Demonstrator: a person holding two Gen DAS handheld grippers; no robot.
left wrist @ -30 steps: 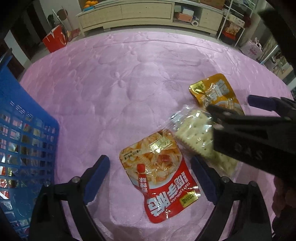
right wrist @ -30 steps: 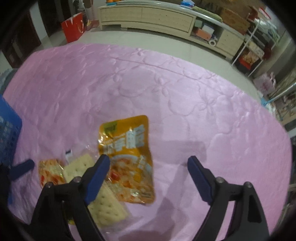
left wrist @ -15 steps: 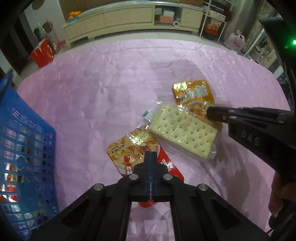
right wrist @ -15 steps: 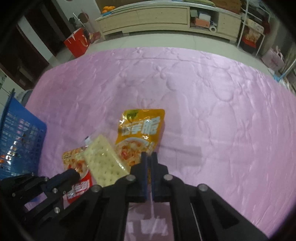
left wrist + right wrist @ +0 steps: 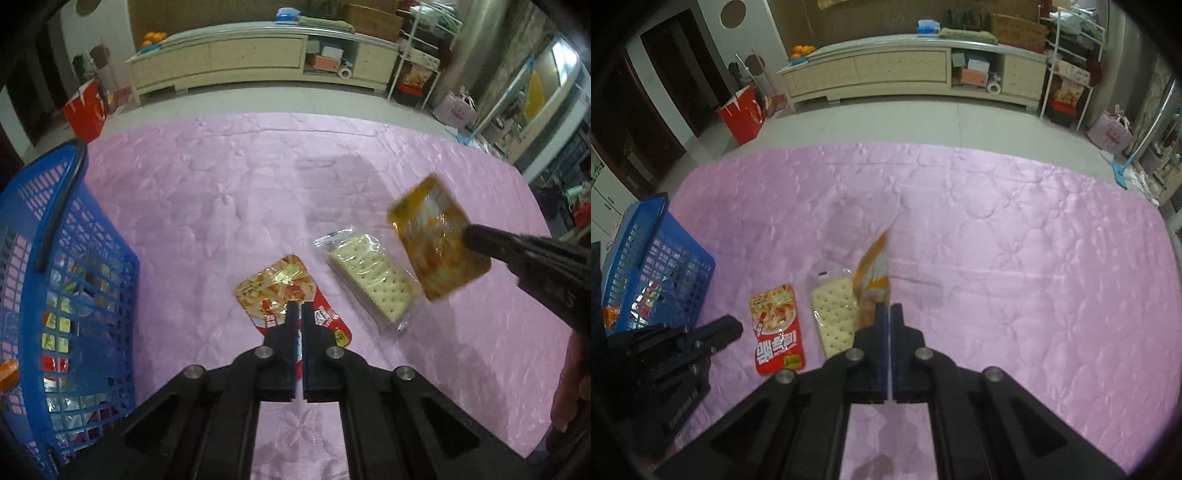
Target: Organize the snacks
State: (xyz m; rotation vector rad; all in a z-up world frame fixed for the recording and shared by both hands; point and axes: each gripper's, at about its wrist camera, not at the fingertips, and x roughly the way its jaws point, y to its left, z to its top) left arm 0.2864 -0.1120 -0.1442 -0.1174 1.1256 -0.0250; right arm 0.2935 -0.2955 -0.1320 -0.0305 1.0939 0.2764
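My own left gripper [image 5: 299,308] hides the red snack pouch's [image 5: 284,291] lower half; the yellow pouch [image 5: 873,269] blurs edge-on, and the basket [image 5: 74,258] contents stay unreadable.

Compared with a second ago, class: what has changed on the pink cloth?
The right gripper closed its fingers on the yellow pouch and lifted it. The left gripper closed too, seemingly on nothing. Red pouch, crackers and basket stayed put.

Dim indoor light, fisheye bend and dark corners.
Ahead of the fingers the yellow packet [image 5: 437,238] is motion-blurred; soft shadows cross the sheeny pink cloth [image 5: 1015,266].
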